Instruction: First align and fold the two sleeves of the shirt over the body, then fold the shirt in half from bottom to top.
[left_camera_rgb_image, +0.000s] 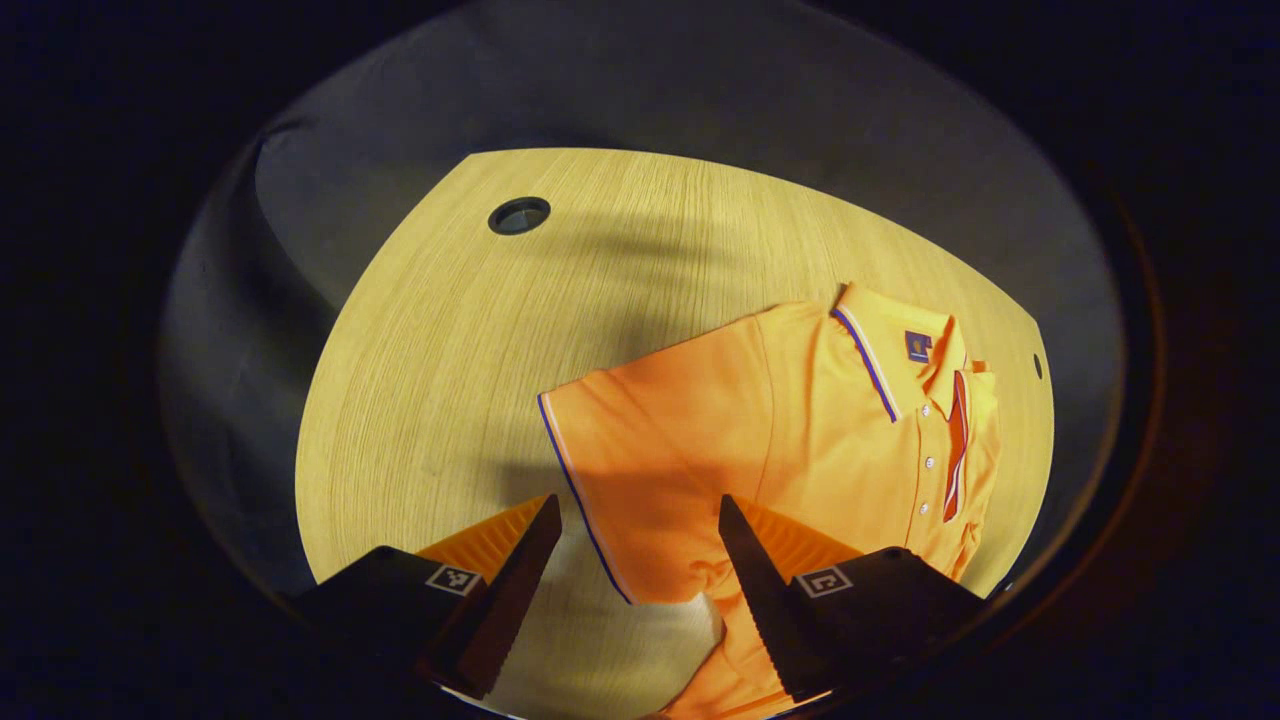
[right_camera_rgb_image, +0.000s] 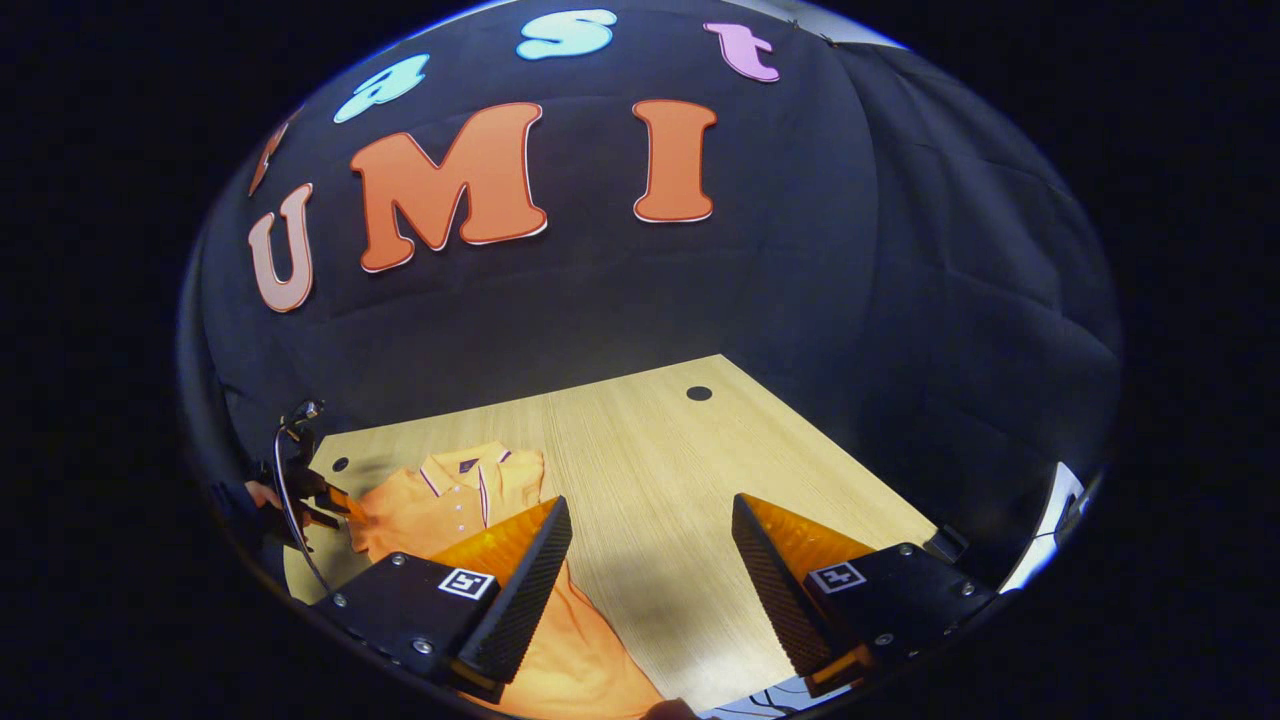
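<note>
- On the table (left_camera_rgb_image: 450, 330), the shirt (left_camera_rgb_image: 820, 430) lies flat with its collar (left_camera_rgb_image: 890, 350) toward the far edge; in the left gripper view one sleeve (left_camera_rgb_image: 650, 470) spreads out sideways, not yet folded over the body.
- The left gripper (left_camera_rgb_image: 635, 560) hangs over that sleeve with jaws wide apart and nothing between them; the striped cuff (left_camera_rgb_image: 575, 490) sits in the gap.
- The right gripper (right_camera_rgb_image: 650, 570) is also spread and empty, over bare wood beside the shirt's lower body (right_camera_rgb_image: 580, 650).
- Risk: if the left jaws close on the cuff alone, the sleeve may twist and land skewed instead of aligned on the body.
- Risk: biting too deep could catch the body layer below, so the whole shirt drags across the smooth top.
- Risk: the right gripper stands apart from the cloth; with nothing pinning the shirt, a one-sided pull could shift the collar off line.
- In the right gripper view the far gripper (right_camera_rgb_image: 325, 505) and the hand (right_camera_rgb_image: 262, 494) holding it show at the shirt's other side; whether the far sleeve lies flat there I cannot tell.
</note>
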